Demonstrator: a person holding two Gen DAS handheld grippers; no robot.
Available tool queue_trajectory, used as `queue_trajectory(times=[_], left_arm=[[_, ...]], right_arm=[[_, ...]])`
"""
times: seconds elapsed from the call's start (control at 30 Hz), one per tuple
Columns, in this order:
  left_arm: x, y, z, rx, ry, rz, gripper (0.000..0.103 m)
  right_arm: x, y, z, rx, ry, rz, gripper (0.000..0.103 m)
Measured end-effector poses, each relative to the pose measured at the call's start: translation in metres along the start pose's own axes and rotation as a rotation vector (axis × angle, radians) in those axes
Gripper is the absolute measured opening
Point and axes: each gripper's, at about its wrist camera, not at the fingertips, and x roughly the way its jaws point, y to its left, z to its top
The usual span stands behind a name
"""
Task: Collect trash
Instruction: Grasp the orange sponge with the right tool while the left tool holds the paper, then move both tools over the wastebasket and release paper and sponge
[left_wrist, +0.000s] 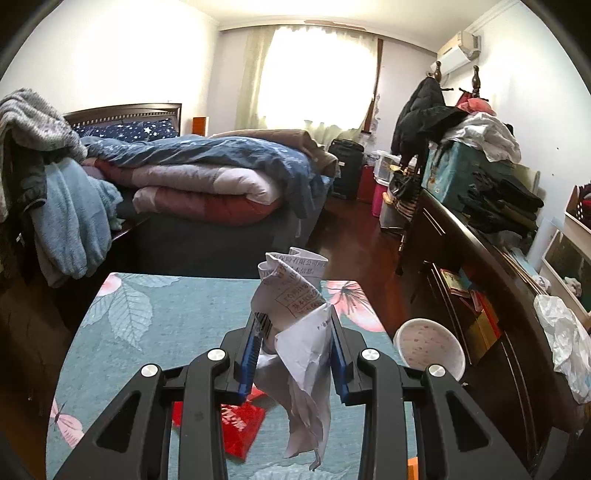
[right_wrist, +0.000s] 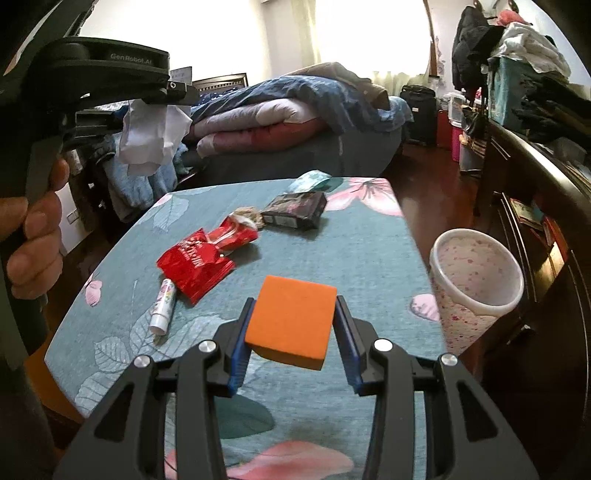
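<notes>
My left gripper is shut on a crumpled white paper and holds it above the table; it also shows in the right wrist view, raised at the upper left. My right gripper is shut on an orange sponge block above the table's near part. A white speckled bin stands just off the table's right edge, and also shows in the left wrist view. On the table lie red wrappers, a small white tube and a dark packet.
The table has a teal floral cloth. A bed with piled quilts stands beyond it. A dark dresser stacked with clothes runs along the right. A teal wrapper lies at the table's far edge.
</notes>
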Motion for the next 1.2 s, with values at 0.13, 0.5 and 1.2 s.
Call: queue_trajectory(times=[0.13,0.5,1.2], left_arm=[[0.003,-0.014,0.000,0.020,0.002,-0.008,0.034],[0.020,-0.055,-0.001,0.076,0.023,-0.035,0.033],[0.124,-0.186,-0.020,0.234,0.137,-0.209,0.033]], right_arm=[[-0.004,-0.012,-0.001,0.016,-0.011,-0.009,0.042],[-0.011,-0.047,-0.005,0.068,-0.031,-0.038,0.042],[0.012,-0.192,-0.012,0.255,-0.039,-0.258,0.042]])
